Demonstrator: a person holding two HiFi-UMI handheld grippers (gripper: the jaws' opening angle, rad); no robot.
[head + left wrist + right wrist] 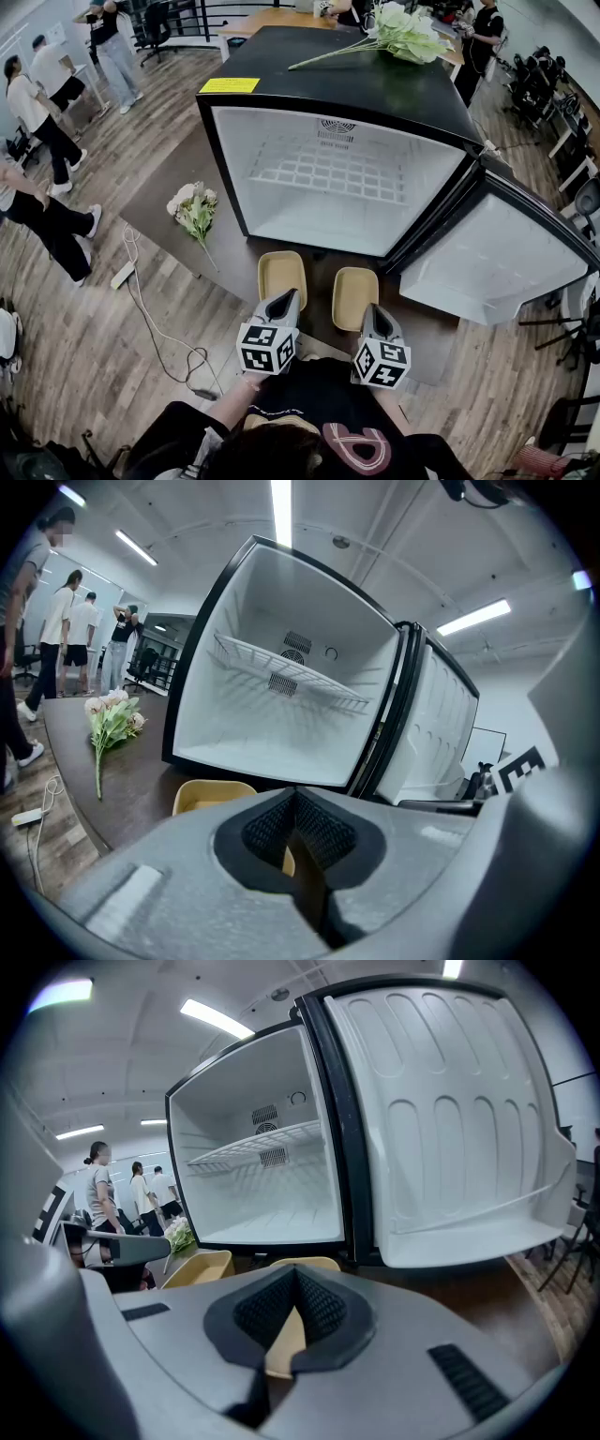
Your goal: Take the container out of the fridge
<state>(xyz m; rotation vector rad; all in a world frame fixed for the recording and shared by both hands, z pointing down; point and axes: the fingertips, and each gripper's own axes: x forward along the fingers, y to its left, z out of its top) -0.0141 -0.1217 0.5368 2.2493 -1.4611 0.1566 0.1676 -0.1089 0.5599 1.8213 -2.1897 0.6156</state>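
Note:
Two empty yellow containers stand side by side on the brown table just in front of the open fridge [356, 80]: the left container [281, 272] and the right container [356, 289]. The fridge's white inside holds only a wire shelf [328, 173]. My left gripper [286, 296] hangs shut over the left container's near rim, and my right gripper [372, 309] hangs shut over the right container's near rim. In the left gripper view the fingertips [295, 794] meet, with the left container [208, 794] beyond them. In the right gripper view the shut gripper [296, 1271] has yellow showing under it.
The fridge door [497, 253] stands wide open at the right. A bunch of white flowers [194, 211] lies on the table [159, 202] at the left, and more flowers [398, 33] lie on top of the fridge. A cable [150, 319] trails over the floor. People stand at the far left.

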